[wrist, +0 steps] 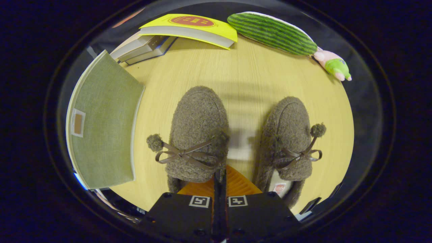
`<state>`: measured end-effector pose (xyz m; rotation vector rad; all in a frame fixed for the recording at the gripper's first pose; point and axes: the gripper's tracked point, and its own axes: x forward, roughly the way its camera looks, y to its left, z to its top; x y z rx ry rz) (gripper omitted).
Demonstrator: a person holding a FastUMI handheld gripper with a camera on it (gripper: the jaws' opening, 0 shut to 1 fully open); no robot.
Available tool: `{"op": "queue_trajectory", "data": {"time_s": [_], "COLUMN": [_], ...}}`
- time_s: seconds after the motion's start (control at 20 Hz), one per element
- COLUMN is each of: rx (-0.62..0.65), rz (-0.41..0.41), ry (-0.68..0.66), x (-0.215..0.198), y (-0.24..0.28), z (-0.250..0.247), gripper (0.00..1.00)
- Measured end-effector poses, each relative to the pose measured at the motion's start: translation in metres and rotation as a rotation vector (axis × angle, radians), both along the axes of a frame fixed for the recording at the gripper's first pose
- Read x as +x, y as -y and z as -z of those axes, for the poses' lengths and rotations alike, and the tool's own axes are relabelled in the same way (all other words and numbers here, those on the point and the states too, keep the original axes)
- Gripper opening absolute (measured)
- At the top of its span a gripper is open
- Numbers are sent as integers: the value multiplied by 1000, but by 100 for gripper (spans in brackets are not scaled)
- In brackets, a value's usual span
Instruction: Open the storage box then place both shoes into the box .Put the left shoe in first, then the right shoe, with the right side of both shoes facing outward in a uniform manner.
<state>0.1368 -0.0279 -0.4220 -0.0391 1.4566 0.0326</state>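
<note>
Two brown fuzzy slippers with ribbon bows and pompoms stand side by side on the wooden table [236, 77], toes pointing away. My gripper [219, 179] is shut on the left shoe [197, 125]. Its fingers pinch the inner rim of the shoe's opening, just behind the bow. The right shoe [287, 131] sits apart, to the right of the fingers, with its lining and heel showing. The grey-green fabric storage box [101, 118] stands to the left of the left shoe. One flat panel of it with a small label faces me, and I cannot tell whether the lid is open.
A yellow book [192, 28] lies on a stack of books [141, 49] at the far left of the table. A green striped plush [271, 33] and a small pink and green toy [334, 65] lie at the far right. Bare wood stretches beyond the shoes.
</note>
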Motion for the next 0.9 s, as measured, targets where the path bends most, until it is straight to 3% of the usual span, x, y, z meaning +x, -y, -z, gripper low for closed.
{"op": "queue_trajectory", "data": {"time_s": [0.45, 0.9], "rx": [225, 214], "rz": [117, 54], "ry": [45, 123], "x": [6, 3], "y": [-44, -86], "z": [-70, -156], "gripper": [6, 6]}}
